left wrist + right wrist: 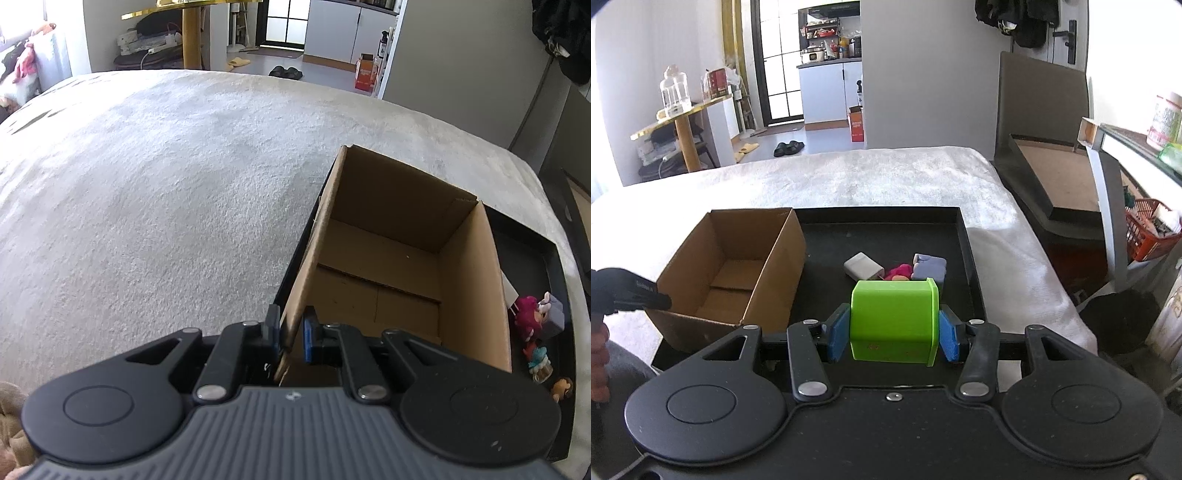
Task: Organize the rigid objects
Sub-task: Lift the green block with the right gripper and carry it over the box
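An open, empty cardboard box (391, 266) stands on a black tray (879, 225) on the bed; it also shows in the right wrist view (731, 266). My left gripper (290, 330) is shut on the box's near left wall, one pad on each side. My right gripper (894, 328) is shut on a green plastic container (894, 319), held above the tray's near edge. A white block (863, 266), a lilac block (929, 269) and a pink toy (899, 272) lie on the tray beyond it.
Small figurines (535, 325) lie on the tray right of the box. The white bedspread (166, 184) spreads left and ahead. A dark bedside unit (1052, 177) and a red basket (1148, 232) stand right of the bed.
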The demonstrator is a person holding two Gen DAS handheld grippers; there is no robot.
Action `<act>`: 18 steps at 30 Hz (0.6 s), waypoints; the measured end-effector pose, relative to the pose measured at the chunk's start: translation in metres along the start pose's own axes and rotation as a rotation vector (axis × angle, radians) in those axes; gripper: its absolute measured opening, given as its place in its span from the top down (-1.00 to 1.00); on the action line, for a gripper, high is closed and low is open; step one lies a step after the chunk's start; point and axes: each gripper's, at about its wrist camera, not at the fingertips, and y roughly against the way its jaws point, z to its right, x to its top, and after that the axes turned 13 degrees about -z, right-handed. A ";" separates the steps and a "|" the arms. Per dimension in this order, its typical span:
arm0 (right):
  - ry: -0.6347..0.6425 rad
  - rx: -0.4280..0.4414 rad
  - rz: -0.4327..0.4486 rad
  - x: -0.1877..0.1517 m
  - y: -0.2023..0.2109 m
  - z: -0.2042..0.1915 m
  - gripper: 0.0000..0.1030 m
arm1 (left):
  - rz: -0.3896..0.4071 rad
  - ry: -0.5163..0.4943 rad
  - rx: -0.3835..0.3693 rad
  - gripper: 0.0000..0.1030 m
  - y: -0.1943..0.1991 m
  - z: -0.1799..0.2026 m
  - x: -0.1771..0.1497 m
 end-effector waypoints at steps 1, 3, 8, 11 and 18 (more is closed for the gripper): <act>-0.003 0.004 0.002 0.002 -0.001 0.001 0.06 | -0.004 0.003 0.005 0.79 0.000 0.000 0.000; -0.008 0.021 0.010 0.007 -0.003 0.002 0.06 | -0.008 0.008 0.003 0.79 -0.001 0.000 0.000; -0.015 0.048 0.026 0.018 -0.007 0.001 0.06 | 0.009 -0.023 0.019 0.80 0.003 0.002 -0.003; -0.001 0.058 0.027 0.022 -0.010 -0.005 0.06 | 0.012 -0.022 0.011 0.80 0.003 0.001 -0.004; 0.056 0.084 0.014 0.028 -0.020 -0.028 0.06 | 0.019 -0.043 -0.011 0.80 0.005 0.000 -0.007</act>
